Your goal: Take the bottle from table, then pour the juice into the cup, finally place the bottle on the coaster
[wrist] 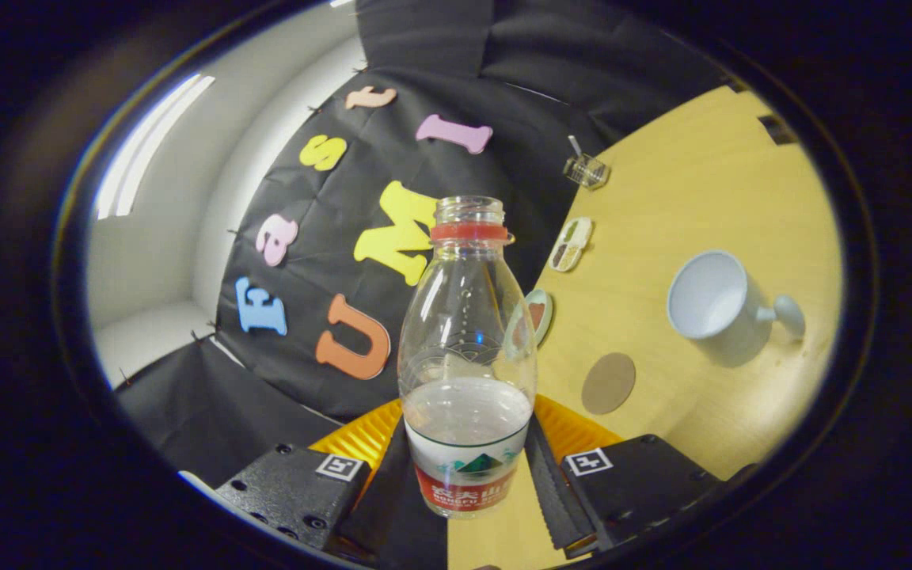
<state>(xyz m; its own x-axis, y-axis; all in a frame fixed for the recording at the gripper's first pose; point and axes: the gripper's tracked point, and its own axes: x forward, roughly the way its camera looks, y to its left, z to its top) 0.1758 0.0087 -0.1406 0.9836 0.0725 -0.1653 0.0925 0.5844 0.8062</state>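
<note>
Clear plastic, uncapped and partly filled with a pale liquid, the bottle (pixel 468 356) is sitting clamped in my gripper (pixel 468 479), both fingers pressing on its labelled lower body. Its long axis is running straight up the view, the open mouth pointing away from the fingers and toward the booth's black cloth wall. I am holding it lifted off the wooden table (pixel 701 198), which is appearing steeply tilted beside it. Beyond the fingers, the white cup (pixel 721 305) is standing on that table, and the round brown coaster (pixel 608 383) is lying nearer the bottle, apart from the cup.
</note>
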